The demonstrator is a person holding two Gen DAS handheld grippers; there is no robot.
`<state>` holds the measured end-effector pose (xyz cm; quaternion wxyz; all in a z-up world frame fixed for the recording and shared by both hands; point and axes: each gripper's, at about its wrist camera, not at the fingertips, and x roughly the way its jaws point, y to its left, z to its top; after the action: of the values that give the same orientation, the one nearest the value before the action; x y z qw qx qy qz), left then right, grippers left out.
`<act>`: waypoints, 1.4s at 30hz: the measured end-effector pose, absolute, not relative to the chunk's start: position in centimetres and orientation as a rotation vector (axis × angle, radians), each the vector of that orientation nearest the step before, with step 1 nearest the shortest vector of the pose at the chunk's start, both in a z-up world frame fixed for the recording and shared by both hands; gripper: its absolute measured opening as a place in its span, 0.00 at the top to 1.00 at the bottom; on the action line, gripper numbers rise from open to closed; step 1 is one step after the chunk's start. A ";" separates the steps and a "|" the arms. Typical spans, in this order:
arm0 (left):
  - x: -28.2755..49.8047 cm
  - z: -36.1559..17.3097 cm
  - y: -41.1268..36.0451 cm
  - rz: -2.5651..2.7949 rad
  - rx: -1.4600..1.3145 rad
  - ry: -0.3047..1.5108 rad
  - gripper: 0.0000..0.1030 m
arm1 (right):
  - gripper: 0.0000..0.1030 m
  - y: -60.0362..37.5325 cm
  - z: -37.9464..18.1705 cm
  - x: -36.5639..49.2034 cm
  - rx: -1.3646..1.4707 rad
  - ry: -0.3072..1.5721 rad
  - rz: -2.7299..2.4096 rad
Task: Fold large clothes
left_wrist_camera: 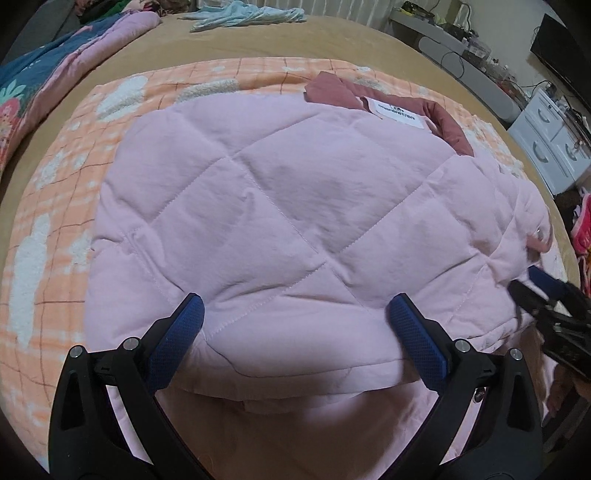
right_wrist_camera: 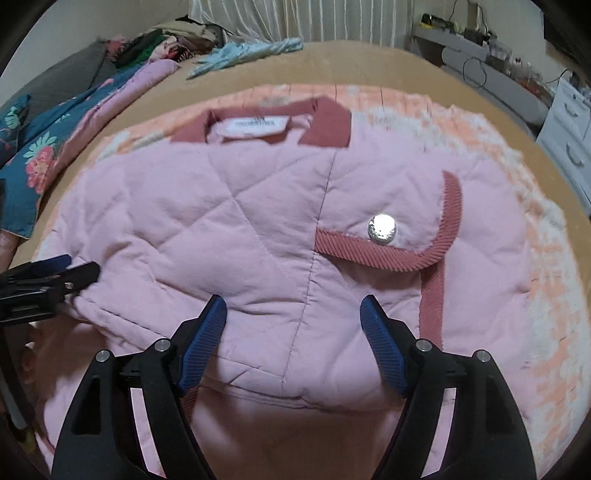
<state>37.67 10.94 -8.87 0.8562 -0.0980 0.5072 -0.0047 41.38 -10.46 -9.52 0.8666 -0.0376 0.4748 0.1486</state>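
Note:
A pink quilted jacket (left_wrist_camera: 288, 206) lies folded on a peach checked blanket (left_wrist_camera: 55, 206), its dark rose collar (left_wrist_camera: 332, 90) and white label at the far end. In the right wrist view the jacket (right_wrist_camera: 240, 229) shows a rose-trimmed pocket flap with a silver snap (right_wrist_camera: 381, 229). My left gripper (left_wrist_camera: 295, 317) is open, its blue pads either side of the jacket's near folded edge. My right gripper (right_wrist_camera: 293, 317) is open over the near edge too. Each gripper shows in the other's view: the right one (left_wrist_camera: 546, 299) at the jacket's right edge, the left one (right_wrist_camera: 55, 277) at its left edge.
The blanket lies on a tan bed (left_wrist_camera: 258, 40). A floral quilt (left_wrist_camera: 44, 74) lies at the left, a light blue garment (left_wrist_camera: 243, 14) at the far end. White drawers (left_wrist_camera: 550, 136) and a grey desk with cables (left_wrist_camera: 461, 62) stand right of the bed.

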 end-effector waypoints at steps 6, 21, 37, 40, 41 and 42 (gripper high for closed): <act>36.9 -8.5 11.1 -0.011 -0.215 1.036 0.08 | 0.26 -9.6 -10.8 40.8 -0.110 0.947 0.265; 32.7 -4.2 11.5 0.023 -0.267 0.984 0.08 | 0.04 -11.1 -6.9 36.9 -0.015 0.917 0.301; 27.3 1.4 10.6 0.007 -0.282 0.884 0.08 | 0.04 -13.5 0.2 31.0 0.050 0.805 0.334; 26.4 2.5 10.4 0.001 -0.283 0.869 0.08 | 0.04 -13.7 1.5 30.0 0.053 0.782 0.347; 26.1 2.9 10.4 0.000 -0.284 0.863 0.08 | 0.04 -13.8 2.1 29.6 0.053 0.774 0.347; 25.9 3.1 10.4 0.000 -0.283 0.860 0.08 | 0.04 -13.9 2.4 29.3 0.051 0.767 0.346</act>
<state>25.93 10.37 3.15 0.8994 -0.1369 0.4152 -0.0002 29.34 -13.93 2.40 0.9125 0.0246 0.3722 0.1681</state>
